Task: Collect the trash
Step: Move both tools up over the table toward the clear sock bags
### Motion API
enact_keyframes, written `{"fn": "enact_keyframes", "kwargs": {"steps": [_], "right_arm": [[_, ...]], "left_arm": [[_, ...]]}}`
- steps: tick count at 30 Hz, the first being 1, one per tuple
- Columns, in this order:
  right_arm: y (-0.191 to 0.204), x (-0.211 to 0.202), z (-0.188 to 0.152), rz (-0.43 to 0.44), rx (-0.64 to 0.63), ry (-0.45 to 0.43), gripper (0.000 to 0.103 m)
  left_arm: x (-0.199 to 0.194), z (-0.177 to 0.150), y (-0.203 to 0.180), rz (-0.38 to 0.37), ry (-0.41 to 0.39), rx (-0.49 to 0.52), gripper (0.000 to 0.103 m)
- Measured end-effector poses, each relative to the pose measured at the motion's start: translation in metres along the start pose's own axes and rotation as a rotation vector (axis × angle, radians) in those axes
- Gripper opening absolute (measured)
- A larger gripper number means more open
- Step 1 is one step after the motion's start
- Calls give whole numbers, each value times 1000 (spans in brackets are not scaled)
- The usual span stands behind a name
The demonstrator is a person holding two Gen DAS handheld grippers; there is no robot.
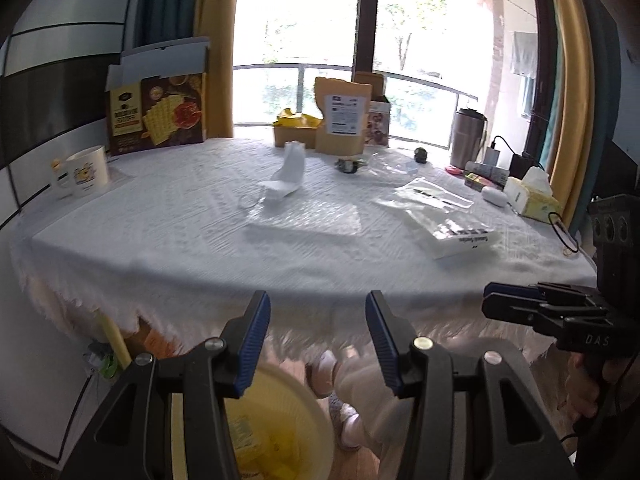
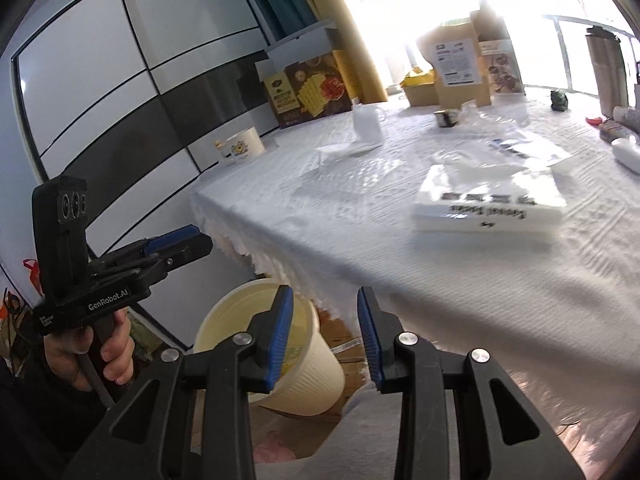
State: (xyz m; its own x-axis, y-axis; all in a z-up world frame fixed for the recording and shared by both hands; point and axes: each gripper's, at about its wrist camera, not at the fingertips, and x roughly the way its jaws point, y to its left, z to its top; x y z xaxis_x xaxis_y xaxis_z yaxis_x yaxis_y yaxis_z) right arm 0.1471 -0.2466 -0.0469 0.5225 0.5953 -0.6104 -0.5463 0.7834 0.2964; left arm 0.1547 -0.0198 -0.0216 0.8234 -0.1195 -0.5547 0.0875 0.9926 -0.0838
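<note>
Trash lies on the white-clothed table point(image 1: 200, 248): a crumpled white mask or tissue point(image 1: 285, 176) point(image 2: 366, 130), a sheet of clear film point(image 1: 308, 220), a clear plastic bag point(image 1: 432, 196) and a flat white packet with black print point(image 1: 456, 234) point(image 2: 488, 204). A pale yellow bin point(image 1: 288, 420) point(image 2: 316, 376) stands on the floor below the table's near edge. My left gripper point(image 1: 318, 340) point(image 2: 196, 242) hangs open over the bin with nothing between its blue pads. My right gripper point(image 2: 324, 336) point(image 1: 490, 299) is also open and holds nothing, level with the table edge.
Along the table's far side stand a cracker box point(image 1: 160, 116), a mug point(image 1: 86, 172), brown pouches and cartons point(image 1: 344, 116), a steel tumbler point(image 1: 466, 140) and a tissue box point(image 1: 532, 196). A person's legs and slippers point(image 1: 352, 384) show under the table beside the bin.
</note>
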Motion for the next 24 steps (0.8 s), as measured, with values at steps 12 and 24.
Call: {"fn": "enact_keyframes", "kwargs": {"steps": [12,24], "right_arm": [[-52,-17,32,-120,32,-57,31],[-112,-18,69,-281,94,-77,32]], "left_arm": [[42,38,-14,-76,-25,45,50],[85,62,-5,-104,-32,46,50]]}}
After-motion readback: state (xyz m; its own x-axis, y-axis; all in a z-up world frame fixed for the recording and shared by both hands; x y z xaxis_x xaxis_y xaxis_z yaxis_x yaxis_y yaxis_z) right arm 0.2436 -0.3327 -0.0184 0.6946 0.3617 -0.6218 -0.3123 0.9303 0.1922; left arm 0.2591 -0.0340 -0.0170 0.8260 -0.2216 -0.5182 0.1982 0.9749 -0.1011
